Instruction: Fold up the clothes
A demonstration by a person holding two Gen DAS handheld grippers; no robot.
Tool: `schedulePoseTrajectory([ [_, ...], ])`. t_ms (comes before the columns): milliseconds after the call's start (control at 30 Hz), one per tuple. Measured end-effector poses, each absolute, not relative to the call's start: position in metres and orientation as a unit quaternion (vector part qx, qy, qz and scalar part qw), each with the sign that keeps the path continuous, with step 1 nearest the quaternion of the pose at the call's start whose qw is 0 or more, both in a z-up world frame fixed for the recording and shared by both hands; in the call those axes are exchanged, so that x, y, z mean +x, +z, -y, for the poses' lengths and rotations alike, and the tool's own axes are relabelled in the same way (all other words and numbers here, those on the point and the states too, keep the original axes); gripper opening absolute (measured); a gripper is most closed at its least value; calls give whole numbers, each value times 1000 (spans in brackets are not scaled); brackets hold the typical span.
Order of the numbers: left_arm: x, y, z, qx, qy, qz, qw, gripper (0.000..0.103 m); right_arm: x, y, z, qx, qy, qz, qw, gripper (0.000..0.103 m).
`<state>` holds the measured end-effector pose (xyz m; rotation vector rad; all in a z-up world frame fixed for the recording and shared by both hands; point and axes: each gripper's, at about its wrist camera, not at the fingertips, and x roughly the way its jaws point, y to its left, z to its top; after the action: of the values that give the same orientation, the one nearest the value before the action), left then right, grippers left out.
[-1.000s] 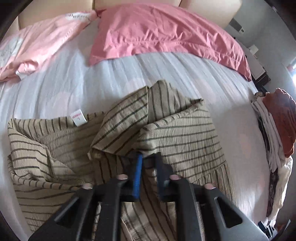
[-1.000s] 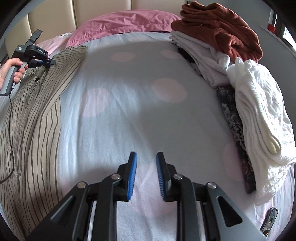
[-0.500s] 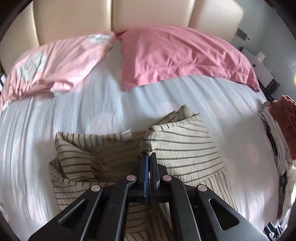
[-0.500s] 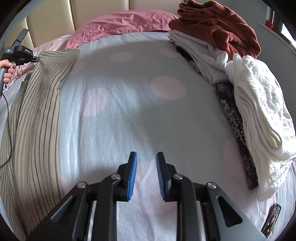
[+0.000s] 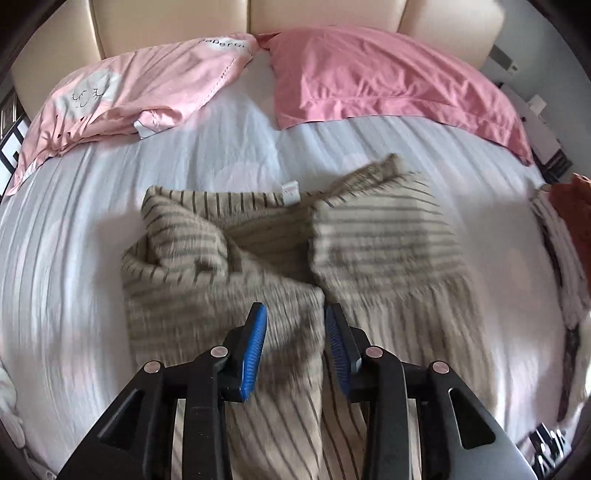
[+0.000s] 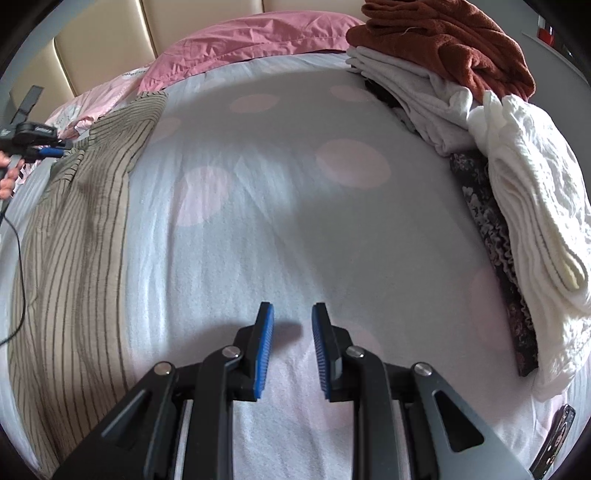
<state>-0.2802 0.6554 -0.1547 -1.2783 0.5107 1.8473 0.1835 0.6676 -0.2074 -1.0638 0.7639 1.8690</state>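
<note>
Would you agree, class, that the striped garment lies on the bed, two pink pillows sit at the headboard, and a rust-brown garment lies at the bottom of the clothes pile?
Not quite. The rust-brown garment lies on top of the clothes pile, not at the bottom, as the right wrist view shows. The striped garment does lie on the bed, with two pink pillows at the headboard.

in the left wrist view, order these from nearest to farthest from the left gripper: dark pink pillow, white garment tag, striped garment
1. striped garment, right under the left gripper, whose jaws have just opened with nothing pinched
2. white garment tag, at the garment's far edge, centre
3. dark pink pillow, far right, against the headboard
</note>
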Motion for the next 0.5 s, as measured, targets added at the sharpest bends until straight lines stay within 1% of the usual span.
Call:
schedulePoseTrajectory([
  [167, -211, -129, -592, -522, 696, -184, 457, 36, 188, -194, -656, -397, 762, -324, 395, 21],
  [267, -164, -123, -549, -537, 675, -191, 469, 36, 195, -183, -643, -384, 773, -345, 368, 22],
  [400, -110, -125, -491, -563, 654, -158, 479, 36, 199, -176, -619, -396, 770, -382, 324, 23],
  [500, -69, -140, -456, -596, 633, -146, 472, 36, 200, -175, -596, -424, 756, -412, 280, 26],
])
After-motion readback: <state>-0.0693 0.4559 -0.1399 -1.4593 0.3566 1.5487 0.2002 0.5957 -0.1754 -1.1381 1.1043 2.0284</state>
